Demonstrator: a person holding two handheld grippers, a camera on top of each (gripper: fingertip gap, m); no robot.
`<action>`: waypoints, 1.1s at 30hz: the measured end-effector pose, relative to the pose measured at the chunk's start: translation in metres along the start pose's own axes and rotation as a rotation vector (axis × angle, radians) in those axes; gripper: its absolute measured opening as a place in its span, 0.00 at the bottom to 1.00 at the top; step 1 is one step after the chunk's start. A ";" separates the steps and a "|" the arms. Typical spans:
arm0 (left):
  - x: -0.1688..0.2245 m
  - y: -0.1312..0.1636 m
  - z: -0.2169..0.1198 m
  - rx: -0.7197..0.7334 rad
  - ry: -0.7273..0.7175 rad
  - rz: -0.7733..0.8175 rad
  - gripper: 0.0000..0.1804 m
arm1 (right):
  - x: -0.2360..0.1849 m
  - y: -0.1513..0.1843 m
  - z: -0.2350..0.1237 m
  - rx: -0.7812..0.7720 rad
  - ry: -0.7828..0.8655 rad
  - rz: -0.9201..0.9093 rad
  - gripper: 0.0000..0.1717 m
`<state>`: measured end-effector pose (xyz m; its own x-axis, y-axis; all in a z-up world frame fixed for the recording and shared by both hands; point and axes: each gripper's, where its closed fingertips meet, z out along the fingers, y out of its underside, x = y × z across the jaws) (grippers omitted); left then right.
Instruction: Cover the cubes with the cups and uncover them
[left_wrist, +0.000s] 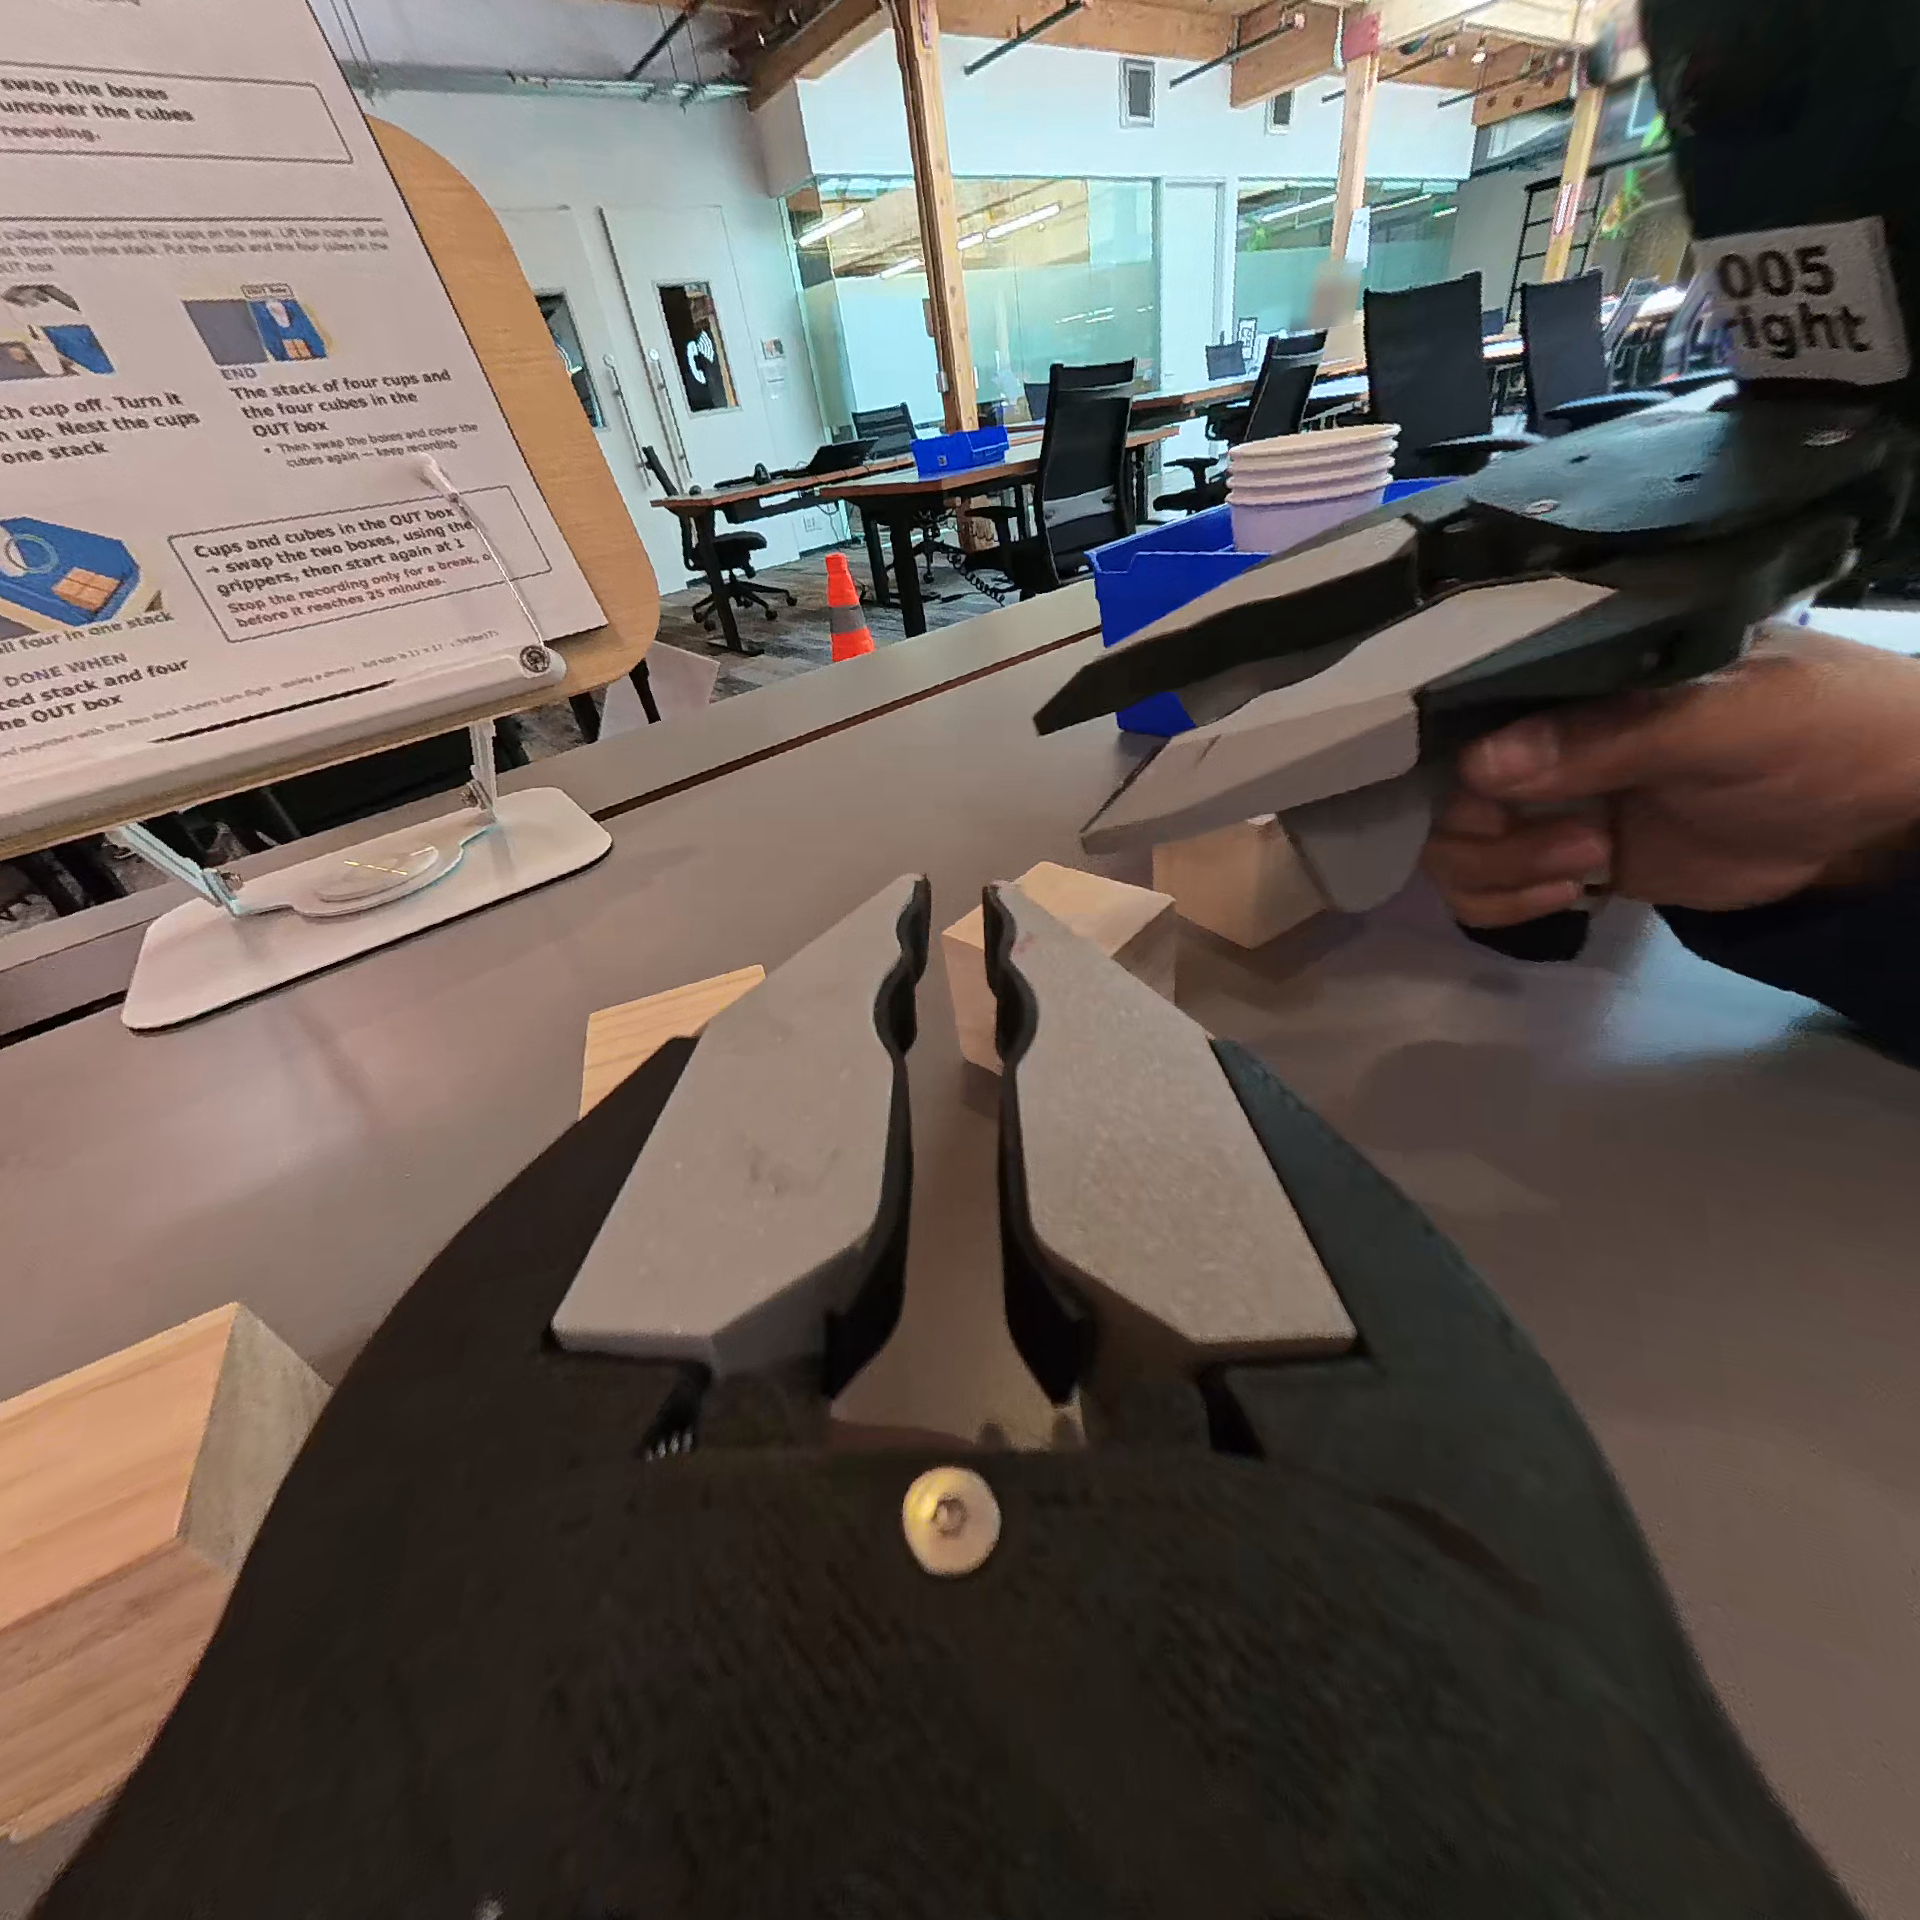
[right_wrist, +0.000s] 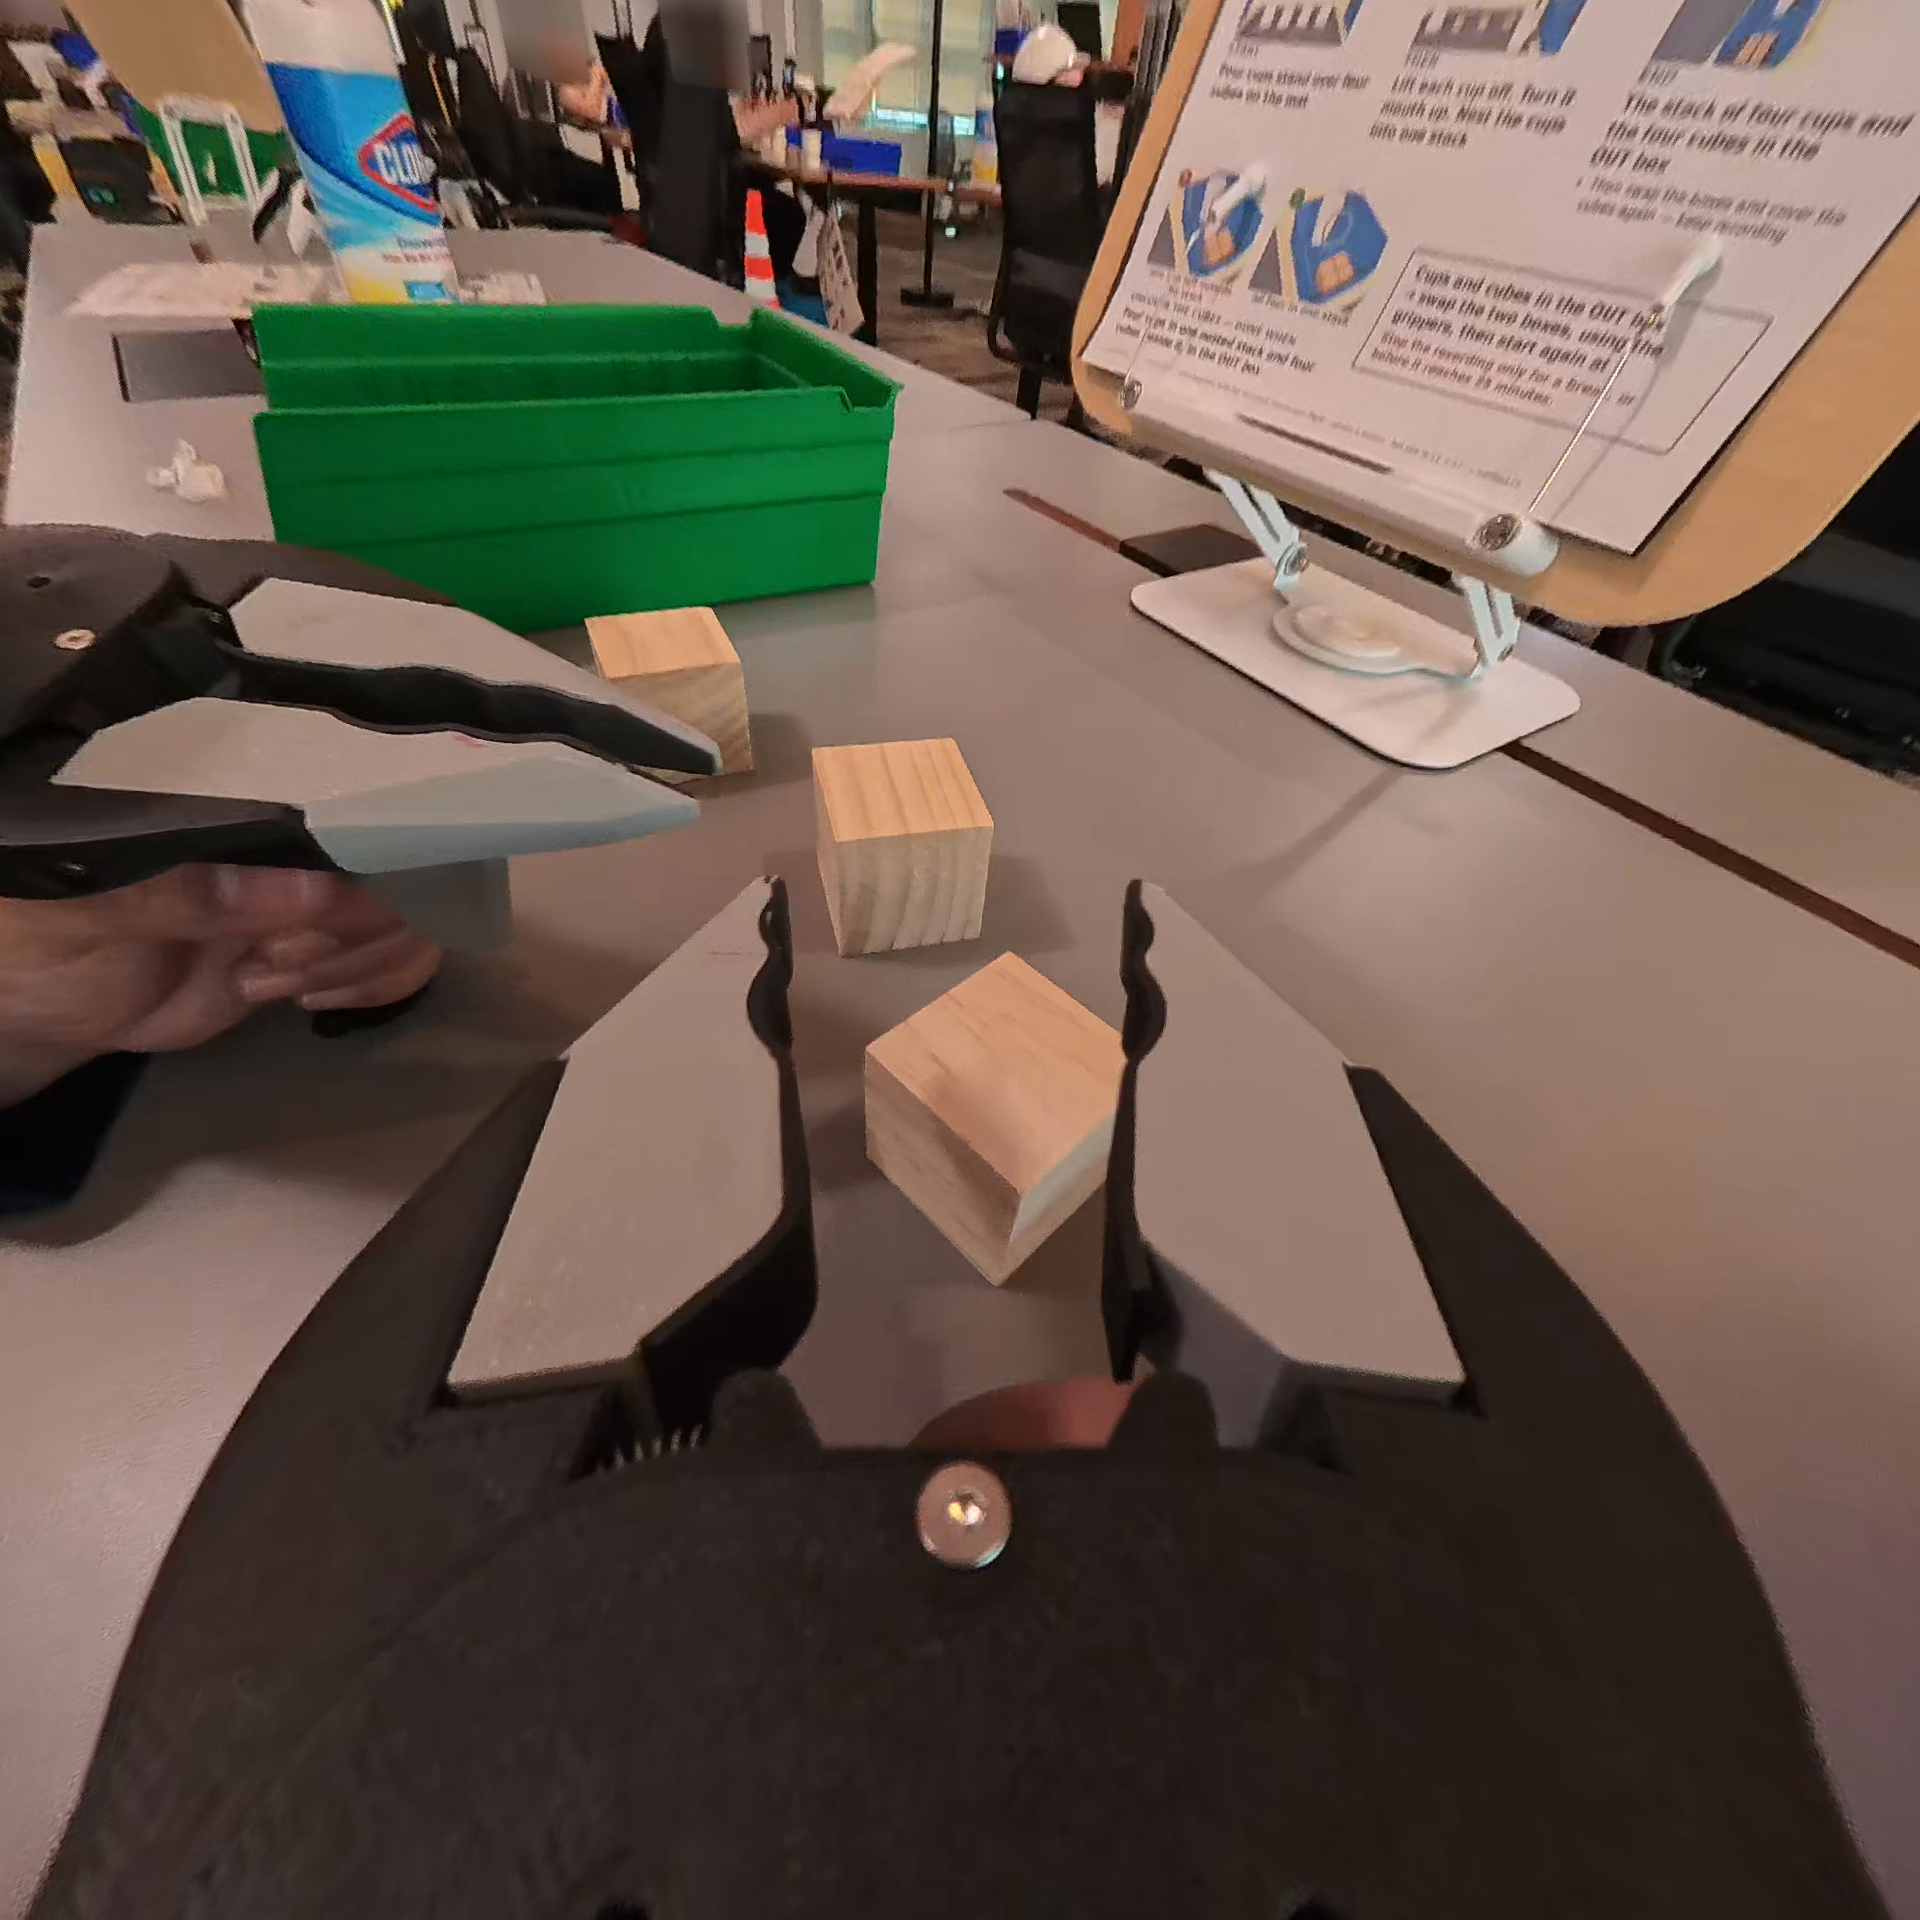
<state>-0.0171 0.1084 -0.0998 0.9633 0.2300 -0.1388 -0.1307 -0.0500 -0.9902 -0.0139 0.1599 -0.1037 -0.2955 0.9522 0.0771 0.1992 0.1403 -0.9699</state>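
Right gripper (right_wrist: 951, 904), spread, straddles a bare wood cube (right_wrist: 992, 1101) on counter (right_wrist: 1351, 1039); left gripper (left_wrist: 954, 899) near-closed, empty; next I'd fetch cup stack (left_wrist: 1311, 483).

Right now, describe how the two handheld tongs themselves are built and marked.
Both tongs, left and right, share one build: a black, textured body with a silver screw at its centre, and two flat grey tapered fingers lined with black wavy pads. The right one carries a white printed label on top. A dark sleeve shows behind the hand holding it.
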 end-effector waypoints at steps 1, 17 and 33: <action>0.000 0.001 0.001 -0.007 -0.001 0.004 0.05 | -0.002 -0.001 -0.001 0.012 0.005 -0.008 0.36; -0.004 -0.002 -0.002 0.015 -0.042 0.022 0.01 | -0.007 0.014 0.008 -0.021 0.015 0.005 0.34; -0.004 -0.001 -0.001 0.006 -0.041 0.015 0.05 | 0.095 0.006 -0.045 0.019 0.302 0.179 0.31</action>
<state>-0.0204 0.1066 -0.0987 0.9507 0.2694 -0.1539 -0.1465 -0.0475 -0.9881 0.0015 0.2638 -0.0922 0.0330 0.9989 -0.0325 0.2043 -0.0386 -0.9781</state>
